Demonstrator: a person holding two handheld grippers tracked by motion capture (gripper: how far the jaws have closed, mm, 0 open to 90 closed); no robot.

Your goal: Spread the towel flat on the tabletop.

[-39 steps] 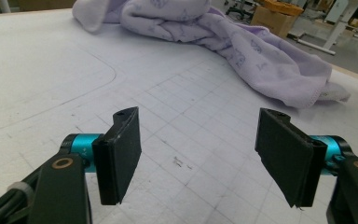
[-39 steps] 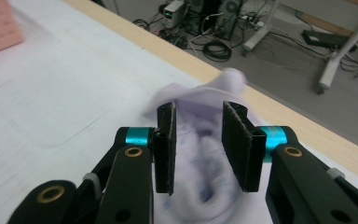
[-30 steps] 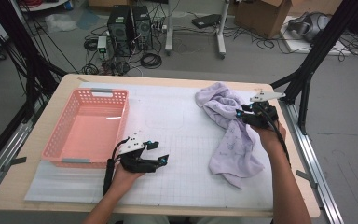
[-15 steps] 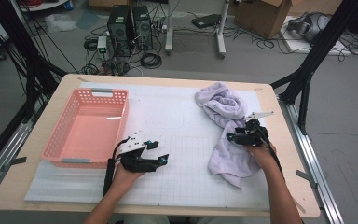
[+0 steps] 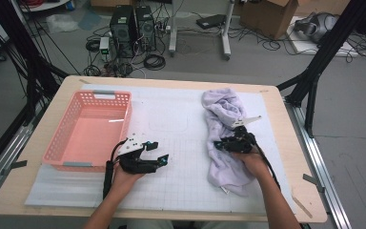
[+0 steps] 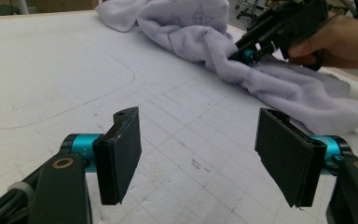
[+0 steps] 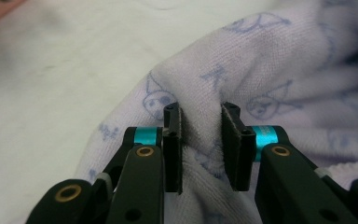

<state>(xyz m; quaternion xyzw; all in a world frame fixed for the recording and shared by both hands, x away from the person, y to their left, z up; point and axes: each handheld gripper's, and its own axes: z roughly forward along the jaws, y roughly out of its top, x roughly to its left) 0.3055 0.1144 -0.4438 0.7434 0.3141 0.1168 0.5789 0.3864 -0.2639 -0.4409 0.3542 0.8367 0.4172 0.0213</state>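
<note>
While the lilac printed towel lies crumpled along the right half of the counter, its long axis running from the upper middle of the high view down toward the lower right, we have our right gripper sunk into its middle stretch. In the right gripper view the fingers have just been closing, and a raised fold of the towel stands pinched between the two pads, which press into the pile on both sides. So the cloth sits directly between those fingers, with the bulk of it spreading away above and to the right of that frame.

Our left gripper rests low over the bare gridded mat at lower centre, just beside the pink basket, its fingers spread wide with nothing between them. From there the towel lies ahead in the upper right of the left gripper view, well apart. We judge the right hand the nearer by far, and any carry to the basket would run leftward across the counter.
</note>
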